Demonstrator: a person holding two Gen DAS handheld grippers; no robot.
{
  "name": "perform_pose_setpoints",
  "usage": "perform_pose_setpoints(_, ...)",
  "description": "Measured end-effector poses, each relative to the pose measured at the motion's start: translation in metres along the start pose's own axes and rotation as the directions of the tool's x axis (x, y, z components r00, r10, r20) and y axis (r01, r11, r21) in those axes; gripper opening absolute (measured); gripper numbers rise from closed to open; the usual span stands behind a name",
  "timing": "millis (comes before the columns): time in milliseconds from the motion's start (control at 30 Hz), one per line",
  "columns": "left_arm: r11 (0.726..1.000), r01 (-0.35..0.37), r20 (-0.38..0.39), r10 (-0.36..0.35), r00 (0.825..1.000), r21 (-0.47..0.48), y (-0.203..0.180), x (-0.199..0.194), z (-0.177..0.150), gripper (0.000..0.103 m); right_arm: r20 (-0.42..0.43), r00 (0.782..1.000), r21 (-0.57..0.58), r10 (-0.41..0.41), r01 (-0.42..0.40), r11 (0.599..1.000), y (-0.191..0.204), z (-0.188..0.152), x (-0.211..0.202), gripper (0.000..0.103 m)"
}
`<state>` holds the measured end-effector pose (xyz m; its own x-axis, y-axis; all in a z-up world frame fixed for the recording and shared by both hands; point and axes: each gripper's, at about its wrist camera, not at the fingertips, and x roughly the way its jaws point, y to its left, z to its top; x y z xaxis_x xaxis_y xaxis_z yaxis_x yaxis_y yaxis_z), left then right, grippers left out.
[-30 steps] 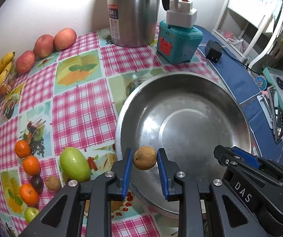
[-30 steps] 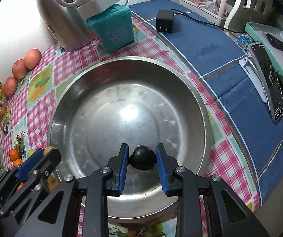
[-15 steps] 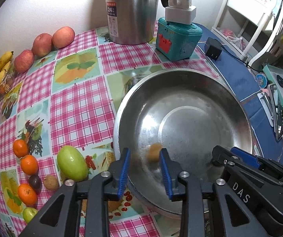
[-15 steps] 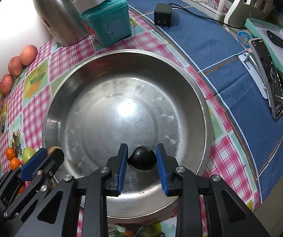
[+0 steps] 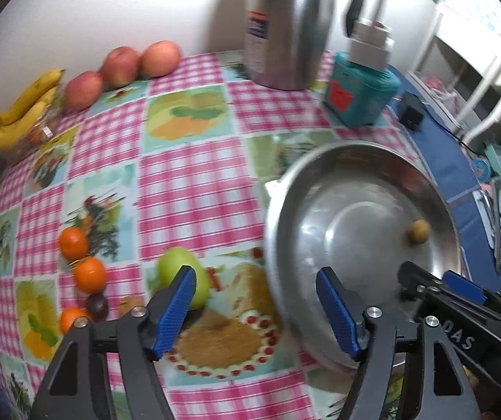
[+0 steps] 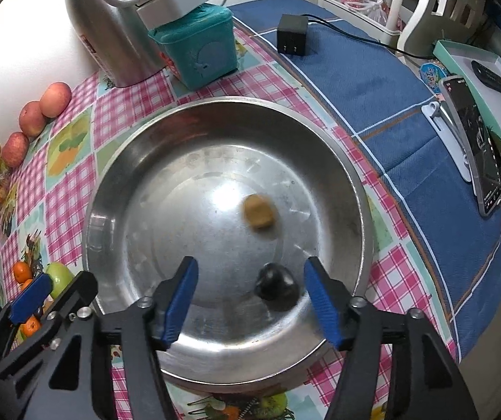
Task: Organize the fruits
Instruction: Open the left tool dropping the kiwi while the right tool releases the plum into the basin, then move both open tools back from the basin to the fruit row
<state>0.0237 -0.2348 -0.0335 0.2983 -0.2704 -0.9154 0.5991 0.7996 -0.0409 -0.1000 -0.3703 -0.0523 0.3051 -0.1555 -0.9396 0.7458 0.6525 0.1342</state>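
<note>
Plainly, the right gripper (image 5: 436, 281) body reads "DAS" in white.

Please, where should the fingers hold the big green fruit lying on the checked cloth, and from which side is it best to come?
Probably from above, closing across the narrow middle of the green fruit. It lies on its side on the tablecloth, egg-shaped, so the waist gives the shortest span. The opening left gripper hangs close by; keep clear of the steel bowl.

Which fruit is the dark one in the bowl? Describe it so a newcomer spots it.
Find the big steel bowl on the checked tablecloth. Two small fruits lie inside; the dark fruit sits between the right gripper's opening jaws, untouched. It is near-black and glossy, unlike the tan fruit.
</note>
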Motion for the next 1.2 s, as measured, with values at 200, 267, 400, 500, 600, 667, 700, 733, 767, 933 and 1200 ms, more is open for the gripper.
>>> perform_pose_setpoints(200,0.983,-0.127,-0.038,0.123,0.992,-0.132,0.046,-0.001,-0.009,0.089,-0.001,1.000,-0.037,0.009,-0.009,0.999,0.006,-0.003,0.000,0.065)
perform_pose_setpoints(267,0.973,-0.168,-0.037,0.164,0.986,-0.160,0.059,-0.004,-0.011,0.091,0.001,1.000,-0.048,0.008,-0.008,0.999,0.008,-0.004,-0.001,0.065)
perform_pose_setpoints(400,0.948,-0.210,-0.023,0.210,0.977,-0.240,0.094,-0.016,-0.016,0.103,-0.001,1.000,-0.089,0.006,-0.006,0.996,0.018,-0.008,-0.001,0.069)
perform_pose_setpoints(500,0.934,-0.225,-0.025,0.227,0.974,-0.276,0.113,-0.024,-0.020,0.103,0.002,1.000,-0.115,0.017,-0.017,0.993,0.025,-0.010,-0.002,0.078)
perform_pose_setpoints(600,0.925,-0.227,-0.024,0.231,0.973,-0.303,0.129,-0.030,-0.027,0.103,0.013,0.999,-0.143,0.035,-0.033,0.989,0.033,-0.012,-0.004,0.078)
perform_pose_setpoints(667,0.918,-0.235,-0.017,0.242,0.970,-0.318,0.138,-0.035,-0.033,0.103,0.026,0.999,-0.168,0.037,-0.033,0.985,0.039,-0.014,-0.006,0.083)
perform_pose_setpoints(700,0.913,-0.244,-0.014,0.253,0.967,-0.326,0.142,-0.036,-0.035,0.103,0.033,0.999,-0.179,0.038,-0.031,0.983,0.042,-0.016,-0.007,0.092)
perform_pose_setpoints(733,0.908,-0.251,-0.009,0.263,0.965,-0.335,0.145,-0.037,-0.038,0.103,0.047,0.998,-0.197,0.043,-0.033,0.980,0.045,-0.017,-0.010,0.095)
perform_pose_setpoints(767,0.905,-0.253,-0.002,0.269,0.963,-0.342,0.149,-0.038,-0.041,0.103,0.059,0.997,-0.212,0.048,-0.035,0.977,0.048,-0.018,-0.012,0.097)
perform_pose_setpoints(933,0.901,-0.260,0.009,0.280,0.960,-0.346,0.157,-0.036,-0.052,0.103,0.090,0.993,-0.248,0.072,-0.048,0.968,0.060,-0.023,-0.019,0.097)
perform_pose_setpoints(1200,0.914,-0.215,0.000,0.229,0.973,-0.345,0.169,-0.031,-0.058,0.103,0.101,0.992,-0.291,0.072,-0.040,0.956,0.075,-0.030,-0.016,0.097)
